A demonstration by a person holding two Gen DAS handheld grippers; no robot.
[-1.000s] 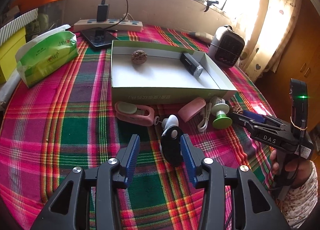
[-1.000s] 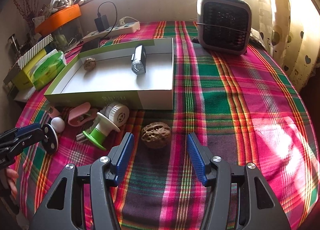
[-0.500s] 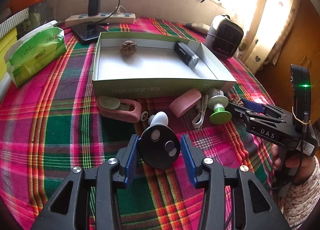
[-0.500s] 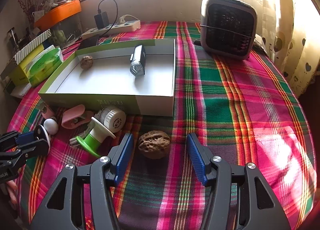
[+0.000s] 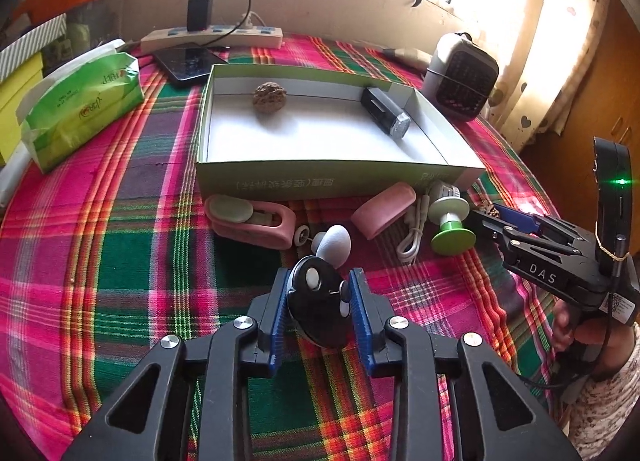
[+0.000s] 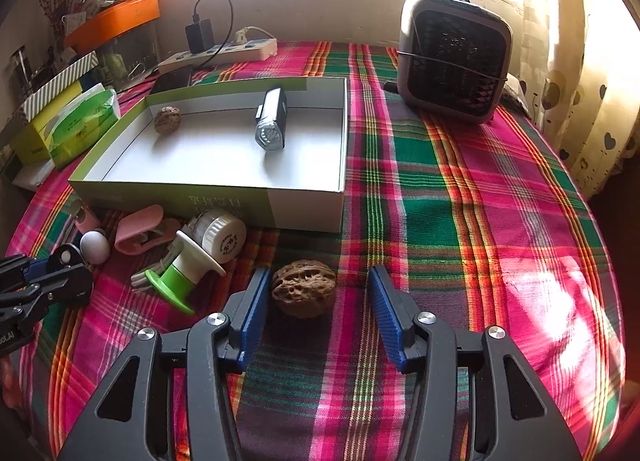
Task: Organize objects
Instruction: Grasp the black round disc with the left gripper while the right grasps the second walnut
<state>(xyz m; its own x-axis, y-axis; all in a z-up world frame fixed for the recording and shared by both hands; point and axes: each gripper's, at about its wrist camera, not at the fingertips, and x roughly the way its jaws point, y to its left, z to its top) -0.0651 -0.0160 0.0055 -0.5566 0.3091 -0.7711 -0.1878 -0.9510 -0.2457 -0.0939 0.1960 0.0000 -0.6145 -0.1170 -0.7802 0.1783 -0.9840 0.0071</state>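
Observation:
My left gripper [image 5: 318, 287] is shut on a black oval remote with white buttons [image 5: 320, 305], held just above the plaid cloth. My right gripper [image 6: 316, 287] is open around a brown walnut [image 6: 303, 287] that lies on the cloth between its blue pads, not touching them. The shallow green-and-white box [image 5: 280, 179] holds another walnut [image 5: 269, 97] and a black bike light [image 5: 386, 112]. In front of the box lie a pink case [image 5: 250, 219], a pink clip [image 5: 383, 209], a white ball [image 5: 335, 241], a white cable [image 5: 412, 235] and a green-and-white bottle [image 5: 450, 221].
A green tissue pack [image 5: 82, 101] lies at the left. A phone [image 5: 190, 61] and power strip [image 5: 212, 37] sit behind the box. A small grey heater [image 6: 454, 57] stands at the back right. The round table's edge curves near on both sides.
My left gripper closed on the black remote and lifted it slightly. My right gripper moved forward so the walnut sits between its open fingers.

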